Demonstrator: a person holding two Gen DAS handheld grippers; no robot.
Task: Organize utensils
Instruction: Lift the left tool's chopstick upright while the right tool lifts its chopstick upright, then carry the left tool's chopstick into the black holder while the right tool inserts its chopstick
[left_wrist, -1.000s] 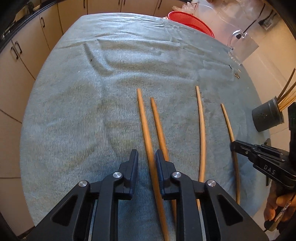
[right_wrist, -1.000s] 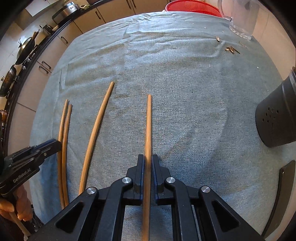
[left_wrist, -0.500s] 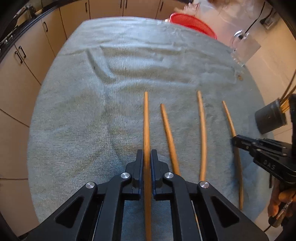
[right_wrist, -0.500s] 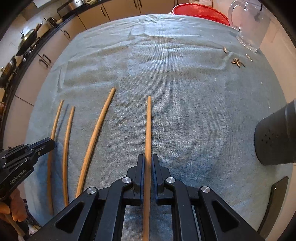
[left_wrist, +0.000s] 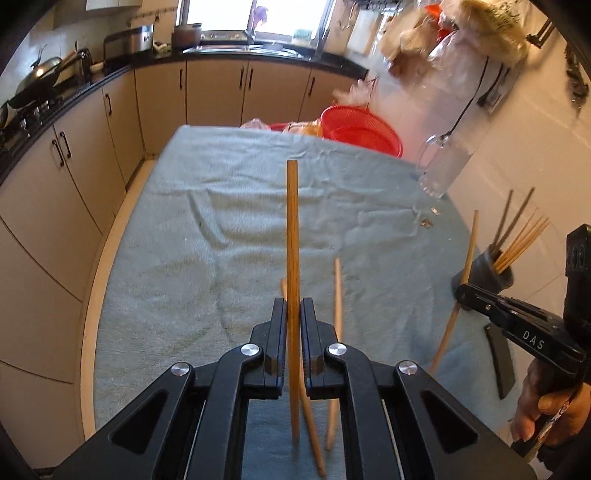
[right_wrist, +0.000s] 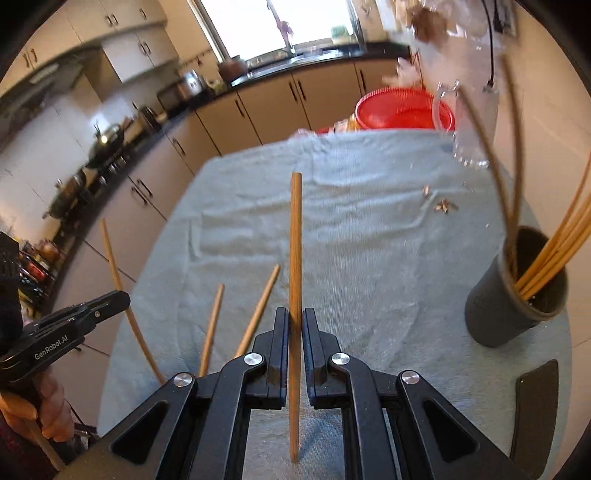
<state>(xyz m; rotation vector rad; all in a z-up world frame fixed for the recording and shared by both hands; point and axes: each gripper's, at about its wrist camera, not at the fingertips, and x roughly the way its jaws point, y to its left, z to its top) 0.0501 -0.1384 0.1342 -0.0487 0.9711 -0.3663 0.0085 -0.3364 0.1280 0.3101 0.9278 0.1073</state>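
Note:
My left gripper (left_wrist: 293, 325) is shut on a long wooden chopstick (left_wrist: 292, 240) and holds it tilted up above the towel. My right gripper (right_wrist: 294, 326) is shut on another wooden chopstick (right_wrist: 295, 240), also lifted and tilted up. Two more chopsticks (left_wrist: 337, 291) lie on the blue-grey towel (left_wrist: 221, 229) between the grippers; they also show in the right wrist view (right_wrist: 260, 306). A dark grey holder (right_wrist: 517, 295) with several sticks stands at the right. The right gripper shows in the left wrist view (left_wrist: 461, 291), the left one in the right wrist view (right_wrist: 123, 297).
A red basket (left_wrist: 362, 129) and a clear jug (left_wrist: 443, 166) stand at the table's far end. Small crumbs (right_wrist: 443, 206) lie on the towel. A flat black piece (right_wrist: 532, 410) lies by the holder. Cabinets and a counter run along the left.
Both grippers have risen and tilted upward, each lifting its chopstick off the towel. The left gripper went from open around its chopstick to shut on it.

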